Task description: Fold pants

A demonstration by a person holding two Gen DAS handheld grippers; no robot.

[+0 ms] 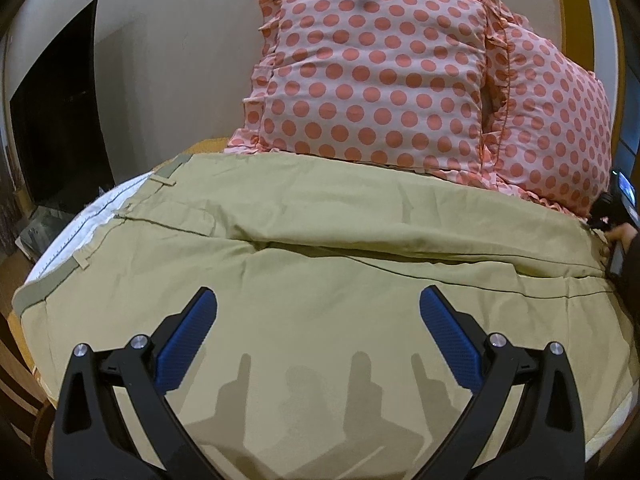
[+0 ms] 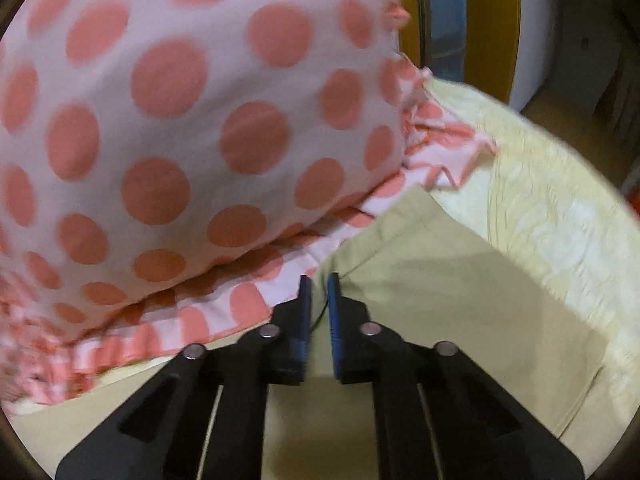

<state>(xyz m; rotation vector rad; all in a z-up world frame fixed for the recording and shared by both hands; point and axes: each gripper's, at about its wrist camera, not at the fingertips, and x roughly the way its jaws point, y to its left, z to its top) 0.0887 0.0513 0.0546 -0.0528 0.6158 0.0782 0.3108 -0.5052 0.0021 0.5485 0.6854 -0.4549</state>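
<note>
- Khaki pants [image 1: 320, 216] spread across the bed, waistband [image 1: 60, 272] toward the left of the left-wrist view, legs running off to the right; one leg laid over the other, a long seam ridge running lengthwise between them. Looks like the lengthwise fold is already made; crosswise folds judged not yet done.
- White inner waistband lining [image 1: 80, 220] turned up at the left end, belt loops showing.
- Far edge of pants touching the frill of the polka-dot pillows [image 1: 380, 68], which stand propped at the head of the bed; little spare room on that side.
- Hem end [image 2: 420, 248] lying flat on the pale yellow bedspread [image 2: 540, 184], its corner just beside the pillow frill [image 2: 440, 152].
- Right gripper [image 2: 318, 292] down at the leg end, blue pads nearly together, only a narrow slit between; a dark thread-like line in the gap. Fabric pinched or not: cannot tell from this angle. Placement at the hem edge fits a grab for carrying the legs toward the waist — a judgement only.
- Same gripper just visible at the far right edge of the left-wrist view [image 1: 616, 216], beside the leg end.
- Left gripper [image 1: 318, 304] hovering above the upper leg area, near the waistband half, jaws spread wide, nothing between the pads; shadow cast on the cloth below, so apparently off the surface. Probably positioned to pin or catch the fold.
- Dark doorway [image 1: 60, 112] and plain wall beyond the bed's left side.
</note>
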